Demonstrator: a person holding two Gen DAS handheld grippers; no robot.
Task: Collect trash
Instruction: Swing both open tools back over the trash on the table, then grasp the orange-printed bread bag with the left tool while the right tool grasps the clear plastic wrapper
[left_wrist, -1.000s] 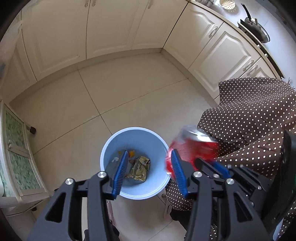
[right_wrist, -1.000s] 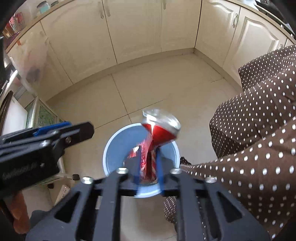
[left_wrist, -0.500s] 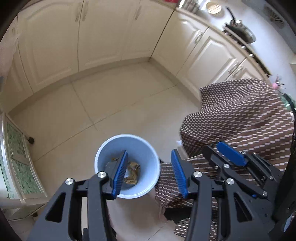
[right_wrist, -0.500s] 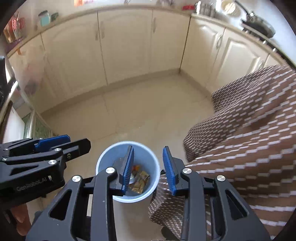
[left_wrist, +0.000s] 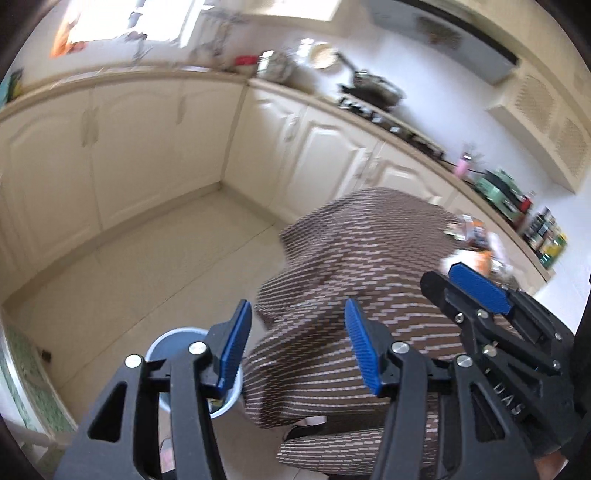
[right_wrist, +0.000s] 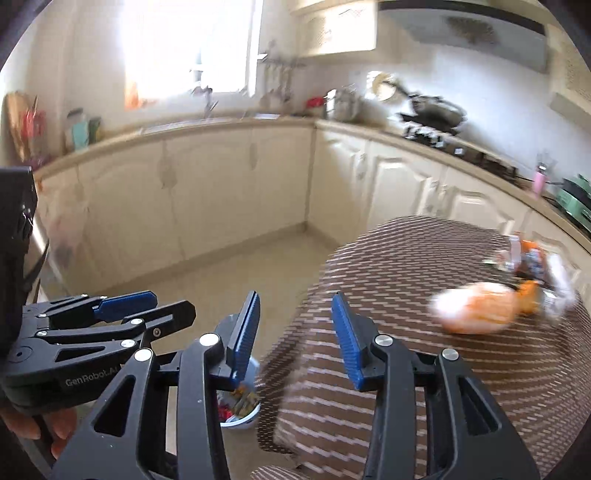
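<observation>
Both views are blurred by motion. My left gripper (left_wrist: 295, 332) is open and still opening, with nothing between its blue pads. It hangs over the edge of the table with the brown dotted cloth (left_wrist: 369, 258). Below and to its left, the blue bin (left_wrist: 159, 341) stands on the floor. My right gripper (right_wrist: 295, 321) is also empty, its jaws opening. The bin (right_wrist: 242, 421) under it holds wrappers and something red. On the cloth (right_wrist: 406, 277) at the right lie an orange-and-white bag (right_wrist: 476, 308) and crumpled wrappers (right_wrist: 532, 258). One right-gripper finger (left_wrist: 480, 288) shows in the left wrist view.
Cream cabinets (right_wrist: 221, 206) line the far walls under a counter with a stove and pan (right_wrist: 432, 110). Tiled floor (left_wrist: 147, 266) lies between the cabinets and the table. A hand (right_wrist: 22, 424) holds the left gripper at the right wrist view's lower left.
A second ago my right gripper held a crushed red can over the bin. Its jaws then opened and the can left them. Both grippers have since risen and tilted up towards the table.
</observation>
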